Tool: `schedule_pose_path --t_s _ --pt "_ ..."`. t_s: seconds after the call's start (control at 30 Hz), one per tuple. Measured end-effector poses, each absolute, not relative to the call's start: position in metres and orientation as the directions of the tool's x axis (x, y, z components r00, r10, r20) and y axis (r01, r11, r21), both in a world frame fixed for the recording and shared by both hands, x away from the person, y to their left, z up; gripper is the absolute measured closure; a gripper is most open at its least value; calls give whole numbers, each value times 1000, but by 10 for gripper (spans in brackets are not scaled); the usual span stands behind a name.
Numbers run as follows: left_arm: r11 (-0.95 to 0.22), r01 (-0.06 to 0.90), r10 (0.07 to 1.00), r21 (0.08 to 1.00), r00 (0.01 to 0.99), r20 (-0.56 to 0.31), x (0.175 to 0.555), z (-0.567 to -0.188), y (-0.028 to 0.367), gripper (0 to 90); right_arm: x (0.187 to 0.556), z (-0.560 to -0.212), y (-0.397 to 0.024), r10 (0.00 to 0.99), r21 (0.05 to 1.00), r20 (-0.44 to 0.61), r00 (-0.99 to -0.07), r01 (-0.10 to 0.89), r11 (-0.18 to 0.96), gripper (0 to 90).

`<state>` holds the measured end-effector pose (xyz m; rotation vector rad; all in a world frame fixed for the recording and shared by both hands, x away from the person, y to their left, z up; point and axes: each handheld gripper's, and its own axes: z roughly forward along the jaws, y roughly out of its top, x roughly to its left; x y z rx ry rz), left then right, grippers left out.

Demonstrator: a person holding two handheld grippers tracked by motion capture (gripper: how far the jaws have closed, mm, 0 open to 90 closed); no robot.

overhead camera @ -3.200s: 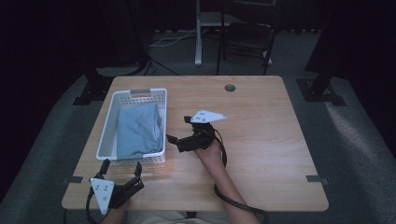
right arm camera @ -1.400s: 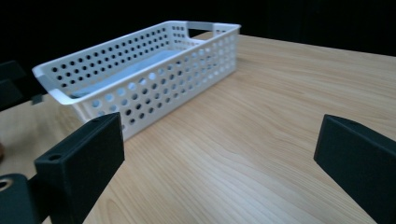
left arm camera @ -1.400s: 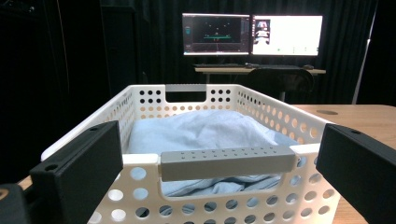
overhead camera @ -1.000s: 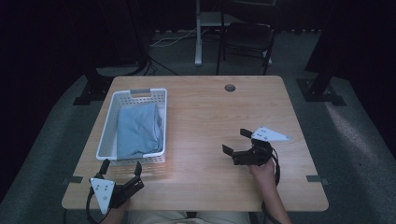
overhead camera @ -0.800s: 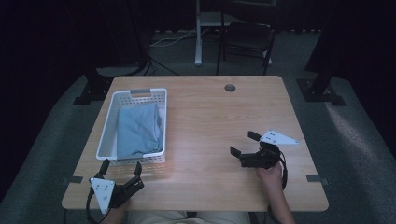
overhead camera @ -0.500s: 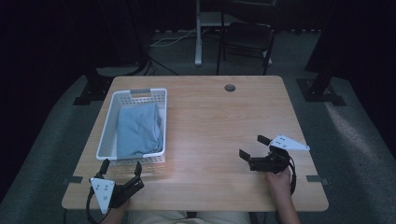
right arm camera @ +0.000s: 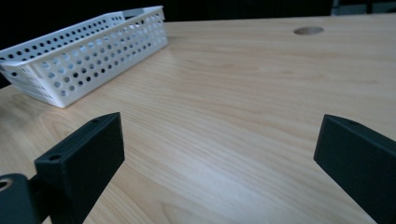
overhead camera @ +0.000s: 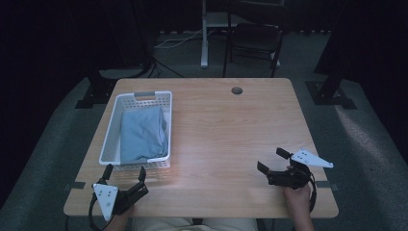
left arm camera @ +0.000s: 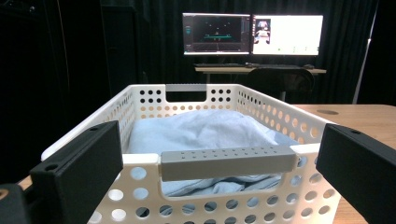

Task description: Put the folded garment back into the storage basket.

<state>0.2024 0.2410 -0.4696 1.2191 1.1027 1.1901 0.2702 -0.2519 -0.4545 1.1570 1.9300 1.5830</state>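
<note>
Since the white perforated plastic basket (overhead camera: 138, 129) holding the folded light-blue cloth (overhead camera: 142, 133) lies lengthwise straight ahead of the left gripper (overhead camera: 124, 173), that hand is nearer; both grippers' jaws stand apart, the right gripper (overhead camera: 271, 161) well off across the wooden surface (overhead camera: 226, 130).

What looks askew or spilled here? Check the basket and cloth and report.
Nothing stands out. The blue cloth lies folded inside the white basket, which sits flat on the table. Left claw and right claw are open and empty.

Dim overhead light pooling on the table (overhead camera: 226, 125), surroundings falling into black, monitors (left arm camera: 252, 33) glaring, near jaws blurring softly
</note>
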Motion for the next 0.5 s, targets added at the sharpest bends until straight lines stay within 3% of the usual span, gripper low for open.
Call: schedule_pose_path --t_s 0.5 --pt "-17 -55 996 998 82 21 202 -470 241 18 269 -459 -250 809 942 176 -561 334 27 14"
